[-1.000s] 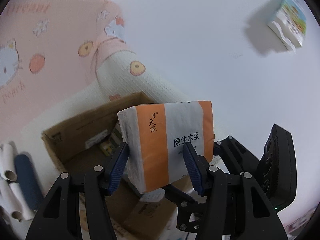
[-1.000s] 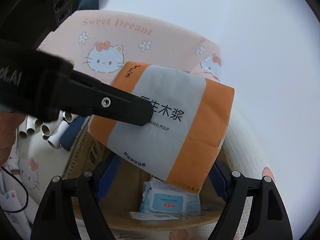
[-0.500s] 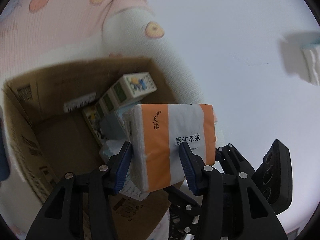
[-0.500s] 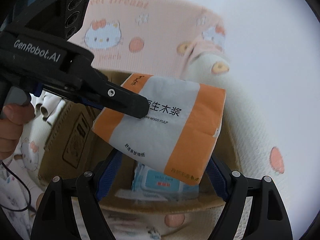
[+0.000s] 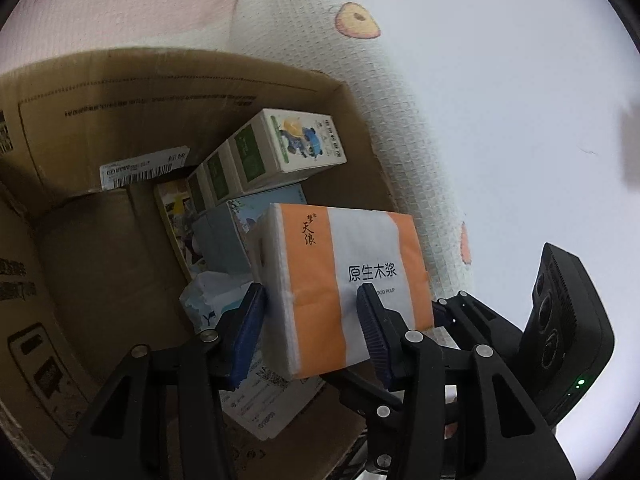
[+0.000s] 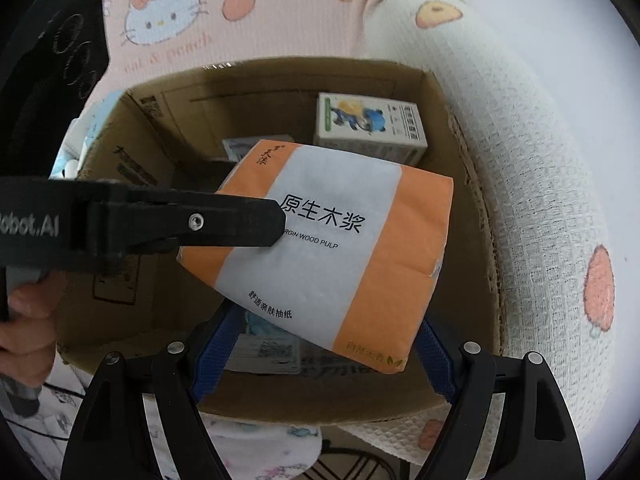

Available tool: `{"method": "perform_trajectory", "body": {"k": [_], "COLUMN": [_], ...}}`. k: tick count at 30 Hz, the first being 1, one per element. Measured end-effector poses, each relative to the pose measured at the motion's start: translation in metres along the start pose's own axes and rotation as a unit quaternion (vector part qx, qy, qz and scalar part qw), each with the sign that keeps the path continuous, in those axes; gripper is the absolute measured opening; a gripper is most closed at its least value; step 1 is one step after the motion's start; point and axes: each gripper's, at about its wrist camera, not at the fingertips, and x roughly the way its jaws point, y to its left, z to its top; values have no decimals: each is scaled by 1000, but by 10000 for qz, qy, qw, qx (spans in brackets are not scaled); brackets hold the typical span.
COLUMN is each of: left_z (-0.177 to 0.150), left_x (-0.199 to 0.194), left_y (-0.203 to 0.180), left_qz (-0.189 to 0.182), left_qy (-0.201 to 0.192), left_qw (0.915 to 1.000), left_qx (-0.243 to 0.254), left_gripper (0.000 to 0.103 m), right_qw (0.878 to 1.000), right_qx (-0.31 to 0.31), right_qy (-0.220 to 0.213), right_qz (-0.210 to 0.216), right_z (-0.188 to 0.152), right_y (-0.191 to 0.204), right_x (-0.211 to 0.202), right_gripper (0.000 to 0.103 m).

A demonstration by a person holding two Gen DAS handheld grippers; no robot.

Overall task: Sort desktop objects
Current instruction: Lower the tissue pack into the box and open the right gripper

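My left gripper (image 5: 310, 320) is shut on an orange and white tissue pack (image 5: 344, 280) and holds it over the open cardboard box (image 5: 120, 92). In the right wrist view the same pack (image 6: 332, 248) hangs above the box (image 6: 460, 184), with the left gripper's black finger (image 6: 224, 224) pressed on its top. My right gripper (image 6: 320, 352) is open just under and beside the pack, its blue pads apart, not clamping it.
Inside the box lie green and white cartons (image 5: 280, 152), a pale blue tissue box (image 5: 224, 236), a wet-wipe pack (image 5: 212, 300) and paper labels. A pink and cream cartoon blanket (image 6: 540, 200) surrounds the box. White desk surface (image 5: 520, 100) lies to the right.
Both grippers have moved forward and down over the box. The pack now hangs above the box's inside instead of beside its rim. The left gripper has kept its hold.
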Motion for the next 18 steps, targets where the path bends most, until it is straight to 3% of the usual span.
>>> {"method": "perform_trajectory", "body": {"k": [13,18], "left_z": [-10,-8], "left_x": [35,33], "left_y": [19,23], "left_qz": [92,403], "left_qy": [737,640], "left_qw": [9961,9958], "left_qx": [-480,-524], "left_gripper": [46,46], "right_qw": [9983,9979], "right_qx": [-64,-30], "right_qy": [534,643], "right_qz": [235,51], "right_z": [3,11], "right_y": [-3,-8], "right_x": [2,18], "right_gripper": [81,81]}}
